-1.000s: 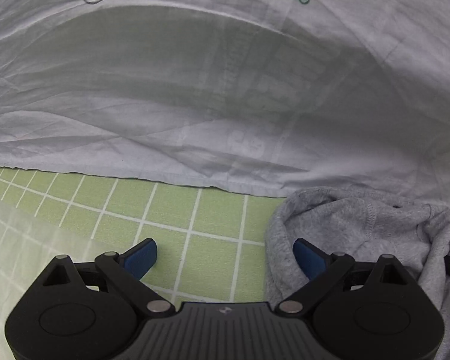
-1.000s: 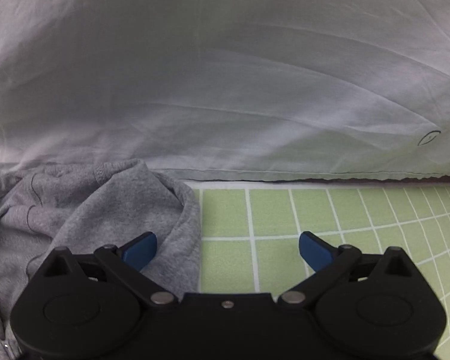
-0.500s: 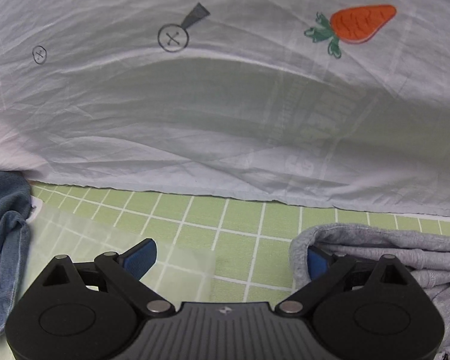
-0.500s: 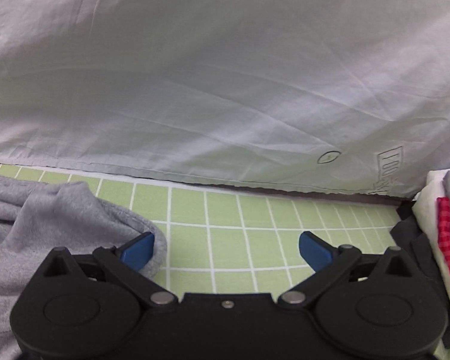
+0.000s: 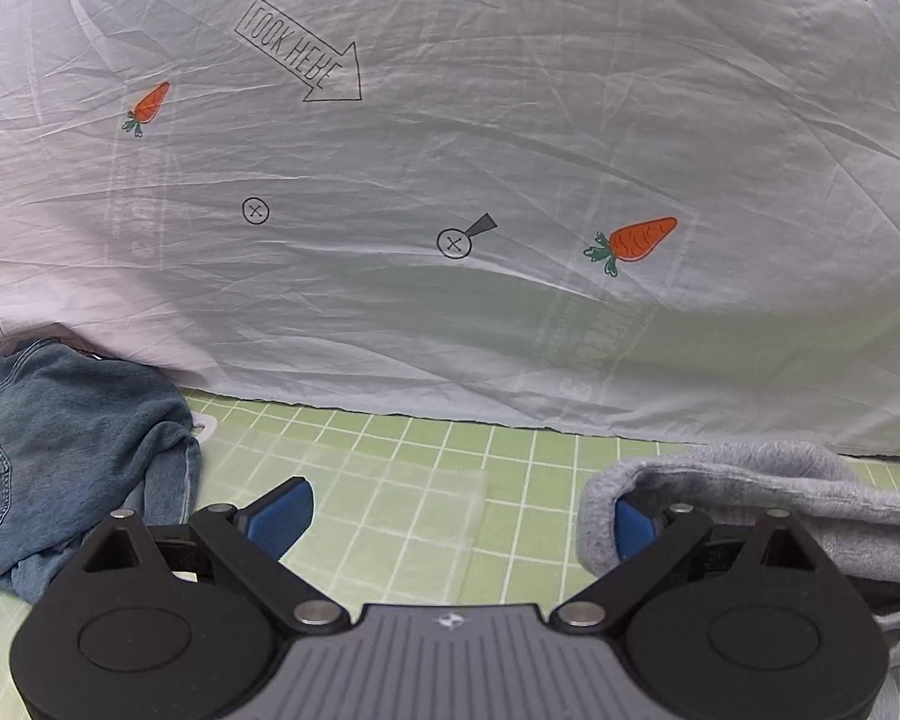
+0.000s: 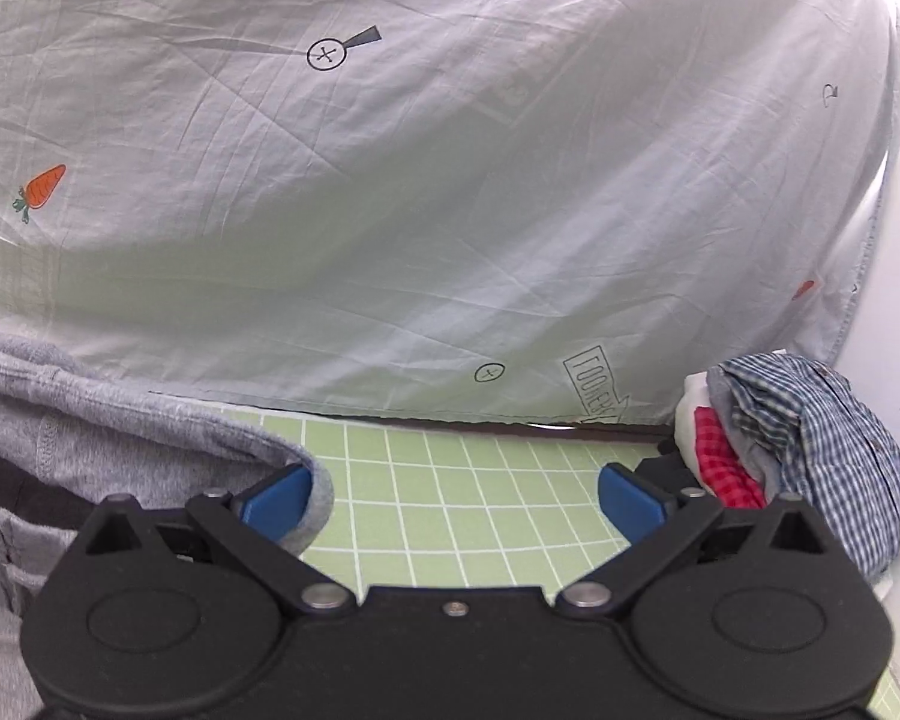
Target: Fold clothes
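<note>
Both sets of jaws gape wide, holding nothing. The grey sweatshirt (image 5: pixel 750 498) lies rumpled on the green grid mat (image 5: pixel 426 480), between the left gripper (image 5: pixel 456 510) and right gripper (image 6: pixel 453 495). For a clean fold, I'd pinch 2 matching edges of that sweatshirt and keep them level.

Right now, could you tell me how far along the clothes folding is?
Nothing looks folded yet. The grey sweatshirt lies bunched on the green mat, edges draped over one finger of each open gripper, left and right. The jeans and checked shirts remain crumpled.
</note>
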